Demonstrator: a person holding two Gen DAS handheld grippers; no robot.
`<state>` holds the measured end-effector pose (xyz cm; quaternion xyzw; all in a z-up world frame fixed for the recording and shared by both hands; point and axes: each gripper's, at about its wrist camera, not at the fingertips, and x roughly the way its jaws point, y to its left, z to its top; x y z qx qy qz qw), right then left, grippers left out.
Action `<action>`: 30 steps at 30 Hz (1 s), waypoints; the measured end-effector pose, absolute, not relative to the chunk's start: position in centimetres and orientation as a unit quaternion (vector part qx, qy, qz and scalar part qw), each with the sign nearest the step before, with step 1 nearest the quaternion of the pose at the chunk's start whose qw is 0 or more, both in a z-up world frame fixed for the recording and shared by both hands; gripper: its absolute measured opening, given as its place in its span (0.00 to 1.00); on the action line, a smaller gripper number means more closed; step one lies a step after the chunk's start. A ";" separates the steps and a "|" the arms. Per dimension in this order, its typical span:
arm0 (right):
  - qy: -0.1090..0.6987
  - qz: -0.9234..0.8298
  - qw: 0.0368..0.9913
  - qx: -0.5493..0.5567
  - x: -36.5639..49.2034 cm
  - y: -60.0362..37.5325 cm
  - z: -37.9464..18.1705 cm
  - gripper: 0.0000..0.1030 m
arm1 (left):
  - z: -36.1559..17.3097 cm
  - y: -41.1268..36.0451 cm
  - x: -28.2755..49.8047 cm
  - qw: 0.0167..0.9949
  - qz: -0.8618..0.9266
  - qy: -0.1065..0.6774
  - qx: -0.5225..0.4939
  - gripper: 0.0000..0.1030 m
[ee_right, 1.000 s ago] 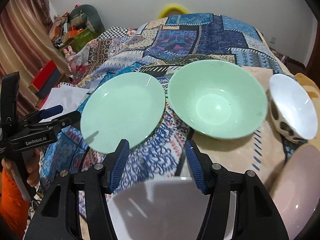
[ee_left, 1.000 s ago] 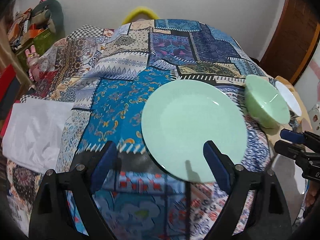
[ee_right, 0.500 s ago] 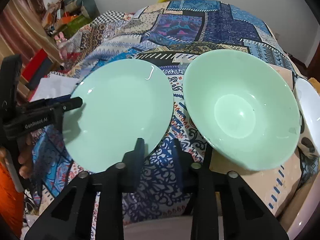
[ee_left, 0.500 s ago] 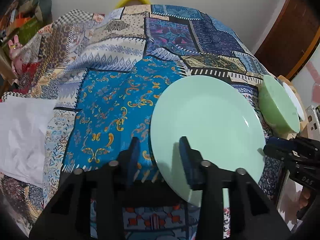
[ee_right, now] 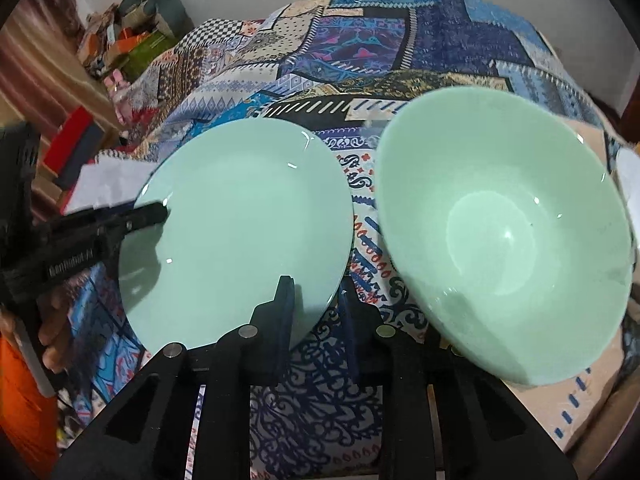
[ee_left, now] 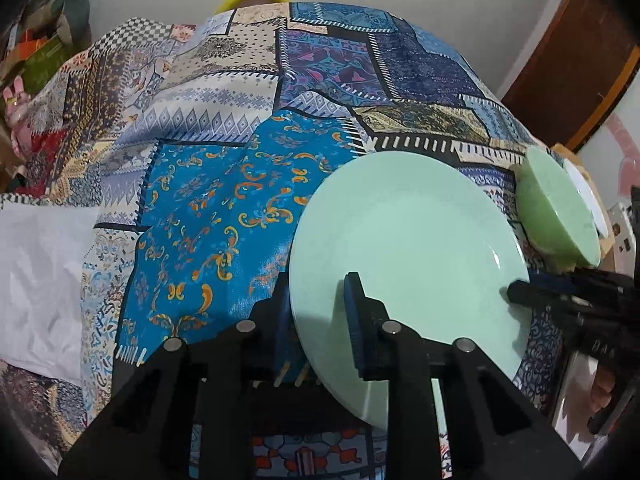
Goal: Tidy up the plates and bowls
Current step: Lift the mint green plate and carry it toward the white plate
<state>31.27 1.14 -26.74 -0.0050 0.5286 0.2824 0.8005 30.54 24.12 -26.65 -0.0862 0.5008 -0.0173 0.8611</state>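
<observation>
Since a flat plate gives little to grab from above, both grippers pinch the green plate point(ee_left: 404, 248) at opposite edges: the left gripper point(ee_left: 320, 320) is clamped over its left rim, the right gripper point(ee_right: 316, 312) over its near rim. It lies on the patchwork quilt point(ee_left: 208, 216), just beside the green bowl point(ee_right: 504, 232), probably its destination.

We hold our left gripper point(ee_left: 318, 320) low at the near-left rim of the green plate point(ee_left: 408, 248), jaws clamped on that rim, one finger above the plate and one beneath. Our right gripper point(ee_right: 316, 308) sits at the plate's near-right rim, jaws drawn narrow around its edge. Each gripper reaches in from its own side of the plate, bare fingers point(ee_right: 52, 332) wrapped around the left handle.
</observation>
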 end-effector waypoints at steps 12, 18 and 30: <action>0.530 0.312 0.788 -0.029 30.0 1.4 -26.6 0.20 | -26.5 23.5 26.3 0.853 -0.017 0.515 -0.089 0.25; 0.534 0.336 0.775 -0.042 29.1 1.8 -26.6 0.20 | -26.3 23.0 23.1 0.847 -0.019 0.523 -0.100 0.25; 0.531 0.347 0.771 -0.058 28.8 3.0 -27.2 0.19 | -26.7 23.1 21.5 0.848 -0.014 0.517 -0.114 0.25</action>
